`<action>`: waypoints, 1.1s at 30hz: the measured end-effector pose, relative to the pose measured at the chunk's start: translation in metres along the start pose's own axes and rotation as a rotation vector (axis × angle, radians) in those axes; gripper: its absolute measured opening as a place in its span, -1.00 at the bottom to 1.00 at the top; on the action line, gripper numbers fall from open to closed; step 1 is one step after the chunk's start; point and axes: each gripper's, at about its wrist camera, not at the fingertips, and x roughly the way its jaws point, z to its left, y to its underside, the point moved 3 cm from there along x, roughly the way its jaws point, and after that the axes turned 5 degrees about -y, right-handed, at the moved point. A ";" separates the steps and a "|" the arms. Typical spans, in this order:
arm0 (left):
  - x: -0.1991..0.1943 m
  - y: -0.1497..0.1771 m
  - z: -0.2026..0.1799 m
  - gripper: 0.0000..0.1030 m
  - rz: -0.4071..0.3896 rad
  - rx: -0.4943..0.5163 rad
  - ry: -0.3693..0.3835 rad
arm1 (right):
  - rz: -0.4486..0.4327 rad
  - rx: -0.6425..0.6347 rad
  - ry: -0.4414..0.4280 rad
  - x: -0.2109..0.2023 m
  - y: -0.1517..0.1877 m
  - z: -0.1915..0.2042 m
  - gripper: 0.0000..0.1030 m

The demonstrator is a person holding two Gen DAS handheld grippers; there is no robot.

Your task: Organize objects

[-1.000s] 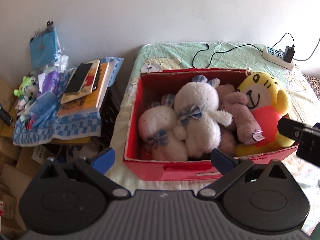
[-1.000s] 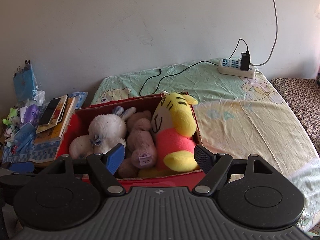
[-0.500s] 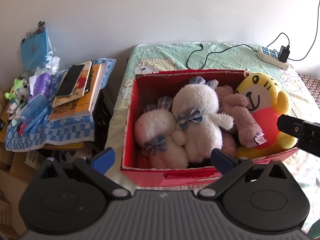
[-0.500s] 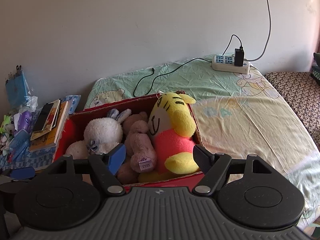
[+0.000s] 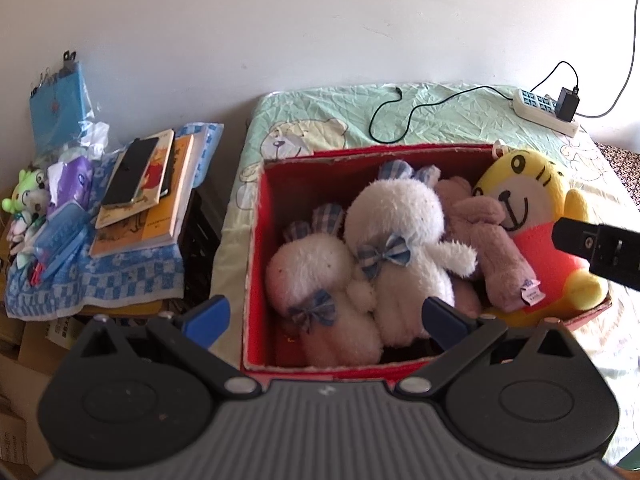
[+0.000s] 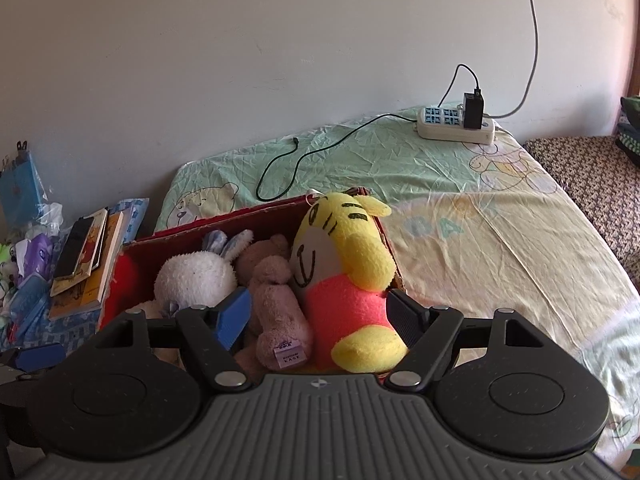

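Mostly fuzzy plush toys (image 5: 396,256) in rect. red cardboard box (image 5: 256,240).

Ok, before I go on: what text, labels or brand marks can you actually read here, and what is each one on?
"BABY": large pale letters printed on the bed sheet; faded and partly lost in folds, so only likely.
Tag on the mauve plush: two printed lines, too blurred to read.
Orange book in the stack: dark lettering along its edge, too small to read.
Cardboard box under the side table: print too blurred.
Power strip: no legible markings.
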 end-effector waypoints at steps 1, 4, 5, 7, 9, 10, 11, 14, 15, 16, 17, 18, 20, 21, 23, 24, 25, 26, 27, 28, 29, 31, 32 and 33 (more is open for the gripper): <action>0.001 -0.001 -0.001 0.97 -0.002 0.004 0.001 | 0.000 0.006 0.004 0.001 0.000 0.000 0.50; 0.005 -0.004 -0.001 0.97 -0.003 0.014 0.006 | 0.001 0.012 0.013 0.005 -0.001 -0.002 0.49; 0.006 -0.005 -0.001 0.97 -0.004 0.013 0.009 | -0.003 0.013 0.016 0.005 -0.002 -0.001 0.49; 0.008 -0.007 0.000 0.97 -0.003 0.010 0.015 | -0.013 0.008 0.026 0.006 -0.003 -0.002 0.49; 0.010 -0.009 0.001 0.97 0.002 0.009 0.011 | -0.014 -0.002 0.029 0.007 -0.005 -0.002 0.49; 0.011 -0.010 0.001 0.97 0.001 0.010 0.007 | -0.013 -0.002 0.028 0.008 -0.006 -0.002 0.49; 0.012 -0.010 0.001 0.97 -0.002 0.009 0.002 | -0.012 0.001 0.027 0.009 -0.007 -0.002 0.49; 0.014 -0.012 0.002 0.97 -0.003 -0.002 -0.005 | -0.002 -0.009 0.016 0.014 -0.009 -0.002 0.49; 0.015 -0.013 0.003 0.97 -0.002 -0.008 -0.010 | 0.000 -0.018 0.014 0.016 -0.010 -0.001 0.49; 0.015 -0.013 0.003 0.97 -0.001 -0.015 -0.017 | 0.001 -0.026 0.010 0.017 -0.012 0.000 0.49; 0.016 -0.013 0.004 0.97 0.004 -0.024 -0.021 | 0.006 -0.031 0.006 0.019 -0.013 0.000 0.49; 0.016 -0.014 0.004 0.97 0.008 -0.028 -0.021 | 0.012 -0.035 0.000 0.020 -0.015 0.001 0.49; 0.014 -0.014 0.005 0.97 0.001 -0.028 -0.038 | 0.011 -0.042 -0.016 0.020 -0.018 0.002 0.49; 0.013 -0.014 0.005 0.97 -0.004 -0.033 -0.050 | 0.009 -0.049 -0.018 0.020 -0.020 0.003 0.49; 0.013 -0.014 0.007 0.97 0.001 -0.052 -0.051 | 0.019 -0.064 -0.024 0.022 -0.020 0.006 0.49; 0.014 -0.015 0.008 0.97 0.005 -0.056 -0.049 | 0.026 -0.072 -0.031 0.023 -0.020 0.007 0.49; 0.014 -0.015 0.008 0.97 0.006 -0.055 -0.056 | 0.030 -0.080 -0.036 0.024 -0.020 0.009 0.49; 0.015 -0.015 0.008 0.97 0.004 -0.053 -0.065 | 0.032 -0.087 -0.038 0.025 -0.019 0.010 0.49; 0.015 -0.015 0.008 0.97 0.004 -0.054 -0.068 | 0.036 -0.092 -0.041 0.025 -0.019 0.011 0.49; 0.015 -0.014 0.009 0.97 0.004 -0.057 -0.066 | 0.040 -0.095 -0.045 0.026 -0.019 0.011 0.49; 0.015 -0.015 0.010 0.97 0.005 -0.061 -0.064 | 0.043 -0.097 -0.048 0.027 -0.019 0.012 0.49; 0.015 -0.015 0.011 0.97 0.006 -0.064 -0.062 | 0.043 -0.103 -0.045 0.027 -0.019 0.012 0.48; 0.016 -0.016 0.011 0.97 0.006 -0.062 -0.061 | 0.042 -0.104 -0.042 0.027 -0.019 0.012 0.47; 0.016 -0.016 0.011 0.97 0.006 -0.058 -0.061 | 0.042 -0.101 -0.042 0.027 -0.019 0.011 0.47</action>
